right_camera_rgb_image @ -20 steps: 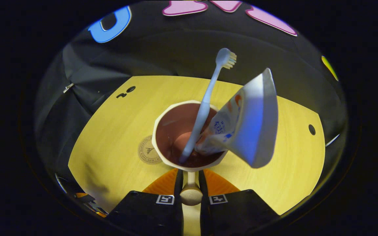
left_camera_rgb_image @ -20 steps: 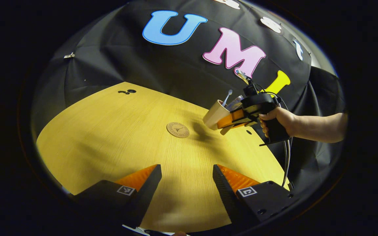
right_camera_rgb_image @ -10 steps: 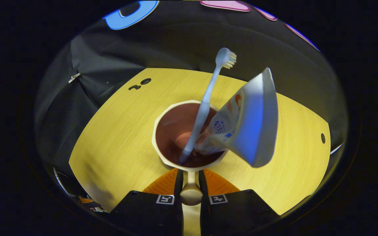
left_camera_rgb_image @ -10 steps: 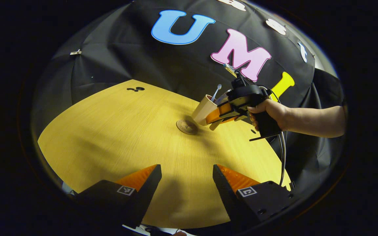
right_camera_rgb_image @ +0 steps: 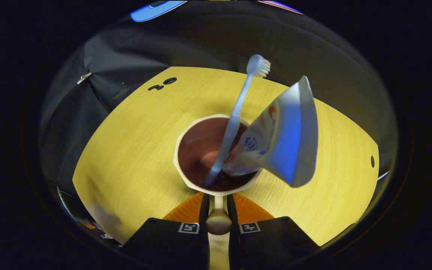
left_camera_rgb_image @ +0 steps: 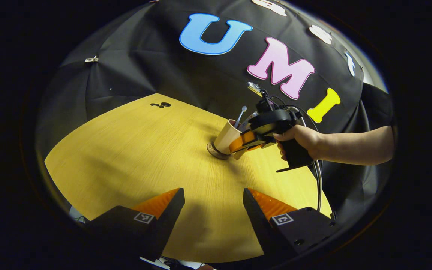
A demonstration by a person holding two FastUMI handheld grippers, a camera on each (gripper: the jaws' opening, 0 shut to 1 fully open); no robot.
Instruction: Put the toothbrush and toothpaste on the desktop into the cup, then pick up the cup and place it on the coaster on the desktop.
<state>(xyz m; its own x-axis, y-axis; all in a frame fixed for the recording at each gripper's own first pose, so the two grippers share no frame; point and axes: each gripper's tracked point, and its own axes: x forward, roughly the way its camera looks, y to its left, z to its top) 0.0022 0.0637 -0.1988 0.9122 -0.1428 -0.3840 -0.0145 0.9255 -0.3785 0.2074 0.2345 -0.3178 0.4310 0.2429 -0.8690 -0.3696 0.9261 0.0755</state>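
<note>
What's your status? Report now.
Right tool shut on cup handle; toothbrush, toothpaste inside. Cup tilted at coaster. Left tool open, idle. Nothing blocking.

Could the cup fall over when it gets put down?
Maybe. The cup leans as it meets the coaster, so letting go early might tip it. The toothpaste and toothbrush stick out to one side, adding pull. The right gripper pinches only the handle, so the cup could swing.
</note>
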